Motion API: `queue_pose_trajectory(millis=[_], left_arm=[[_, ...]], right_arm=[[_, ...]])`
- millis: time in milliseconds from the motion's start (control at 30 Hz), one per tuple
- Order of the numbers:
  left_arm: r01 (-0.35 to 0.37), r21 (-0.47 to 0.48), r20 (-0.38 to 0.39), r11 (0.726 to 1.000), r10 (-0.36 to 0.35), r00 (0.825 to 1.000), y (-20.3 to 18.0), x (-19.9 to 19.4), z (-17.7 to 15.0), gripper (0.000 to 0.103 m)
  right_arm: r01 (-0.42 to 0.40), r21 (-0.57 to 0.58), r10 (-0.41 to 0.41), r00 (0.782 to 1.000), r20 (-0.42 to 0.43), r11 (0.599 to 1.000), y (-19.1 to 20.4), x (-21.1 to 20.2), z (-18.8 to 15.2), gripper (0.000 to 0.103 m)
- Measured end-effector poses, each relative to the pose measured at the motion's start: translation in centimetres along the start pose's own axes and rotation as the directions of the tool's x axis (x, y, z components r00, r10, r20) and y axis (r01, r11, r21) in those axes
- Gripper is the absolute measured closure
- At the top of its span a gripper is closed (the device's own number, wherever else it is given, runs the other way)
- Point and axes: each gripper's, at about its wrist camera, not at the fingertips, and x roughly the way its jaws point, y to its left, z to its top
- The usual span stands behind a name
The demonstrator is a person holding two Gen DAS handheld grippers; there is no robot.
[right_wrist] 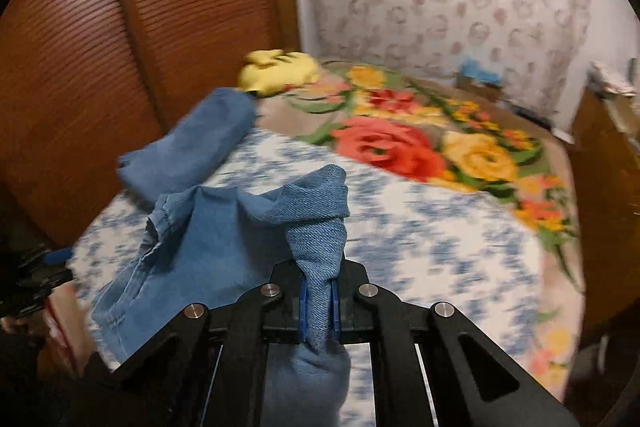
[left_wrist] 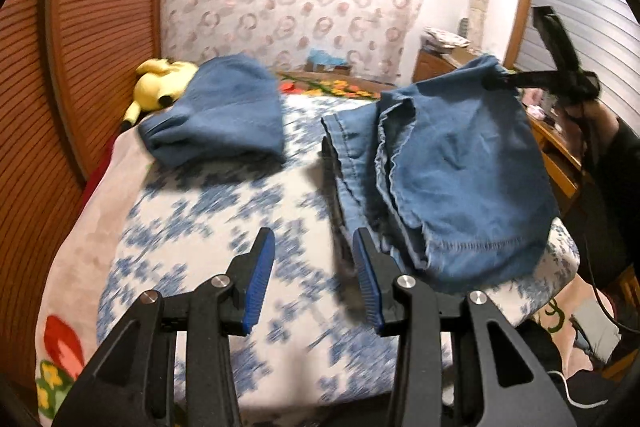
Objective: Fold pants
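Observation:
The blue denim pants (left_wrist: 460,171) hang lifted over the right side of the bed. My right gripper (left_wrist: 502,81) is shut on a bunched corner of them at the top. In the right wrist view that fold of denim (right_wrist: 320,227) is pinched between the blue pads of my right gripper (right_wrist: 320,283), and the rest drapes down to the left. A second heap of blue denim (left_wrist: 224,111) lies on the bed at the far left; I cannot tell whether it is joined to the lifted part. My left gripper (left_wrist: 314,239) hovers open over the bedcover just left of the pants, with nothing between its fingers.
The bed has a blue-and-white patterned cover (left_wrist: 192,227) over a flowered blanket (right_wrist: 420,143). A yellow plush toy (left_wrist: 160,83) lies by the brown slatted doors (left_wrist: 80,27) on the left. Wooden furniture (left_wrist: 440,63) stands at the right. A person's hand (left_wrist: 596,115) holds the right gripper.

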Motion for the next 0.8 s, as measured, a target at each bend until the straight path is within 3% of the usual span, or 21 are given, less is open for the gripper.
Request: queue_pose_trajectory(millis=[200,433,500,633,800], left_arm=[[0.041,0.054,0.009,0.998,-0.042,0.999,-3.3,1.9,2.2,0.062],[0.083,0.107,-0.017,0.991,-0.082,0.997,-6.3,4.2,3.8,0.062],[0.099,0.117,-0.031,0.988,-0.096,0.995,-7.2,4.9,4.0,0.062],[0.121,0.136,-0.069,0.983,-0.112,0.991,-8.5,6.7,4.0,0.060],[0.137,0.131,-0.110,0.982,-0.123,0.986,-9.3,8.9,3.7,0.059]], right_arm=[[0.062,0.070,-0.057,0.996,-0.071,0.996,-4.2,2.7,-2.2,0.092],[0.106,0.116,-0.090,0.986,-0.138,0.988,-6.0,5.6,-5.8,0.068],[0.102,0.138,-0.083,0.988,-0.132,0.985,-6.7,5.7,-6.5,0.055],[0.111,0.171,-0.089,0.987,-0.132,0.979,-7.1,3.8,-8.4,0.054],[0.061,0.198,-0.040,0.994,-0.106,0.978,-5.6,0.6,-11.7,0.054]])
